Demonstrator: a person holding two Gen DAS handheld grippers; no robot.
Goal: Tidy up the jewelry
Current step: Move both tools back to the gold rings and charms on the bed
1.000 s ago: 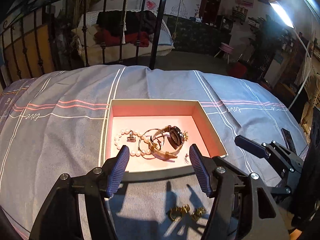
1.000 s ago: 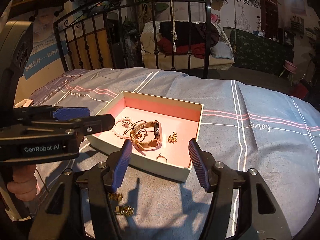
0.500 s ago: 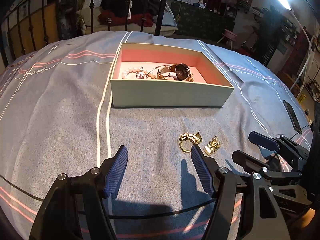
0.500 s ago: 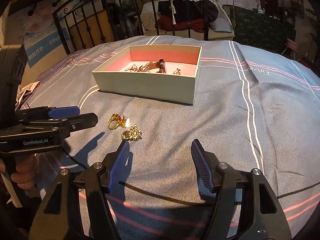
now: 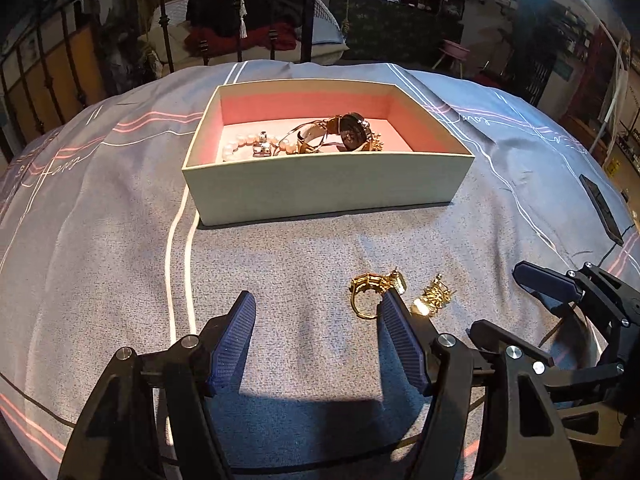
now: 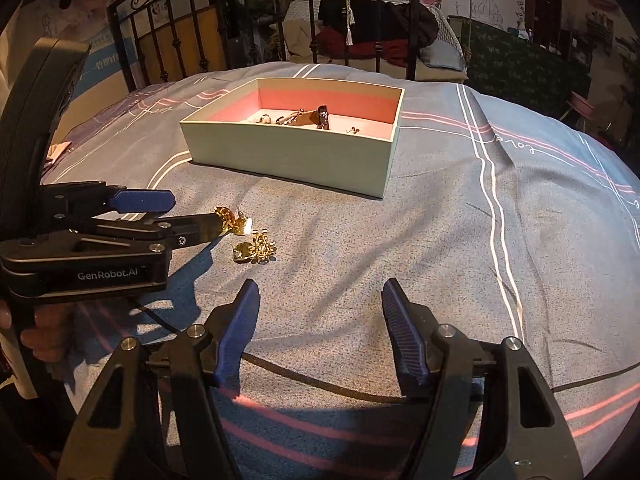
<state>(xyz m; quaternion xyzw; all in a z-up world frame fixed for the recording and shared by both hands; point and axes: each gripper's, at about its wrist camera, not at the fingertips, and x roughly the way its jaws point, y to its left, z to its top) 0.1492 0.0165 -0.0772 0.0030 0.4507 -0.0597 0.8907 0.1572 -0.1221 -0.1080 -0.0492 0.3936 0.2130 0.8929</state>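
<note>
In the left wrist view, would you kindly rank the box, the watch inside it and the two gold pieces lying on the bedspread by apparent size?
1. box
2. watch
3. gold ring-shaped piece and gold cluster piece: alike, not ranked; being nearer the camera enlarges both.

Gold ring half hidden behind left claw

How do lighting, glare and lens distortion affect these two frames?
Left wrist view: hard light, dark shadows under the left hand-held gripper, glare on the gold earring, bedspread bulging from the fisheye. Right wrist view: dim, black corners, long shadows, box sharp.
</note>
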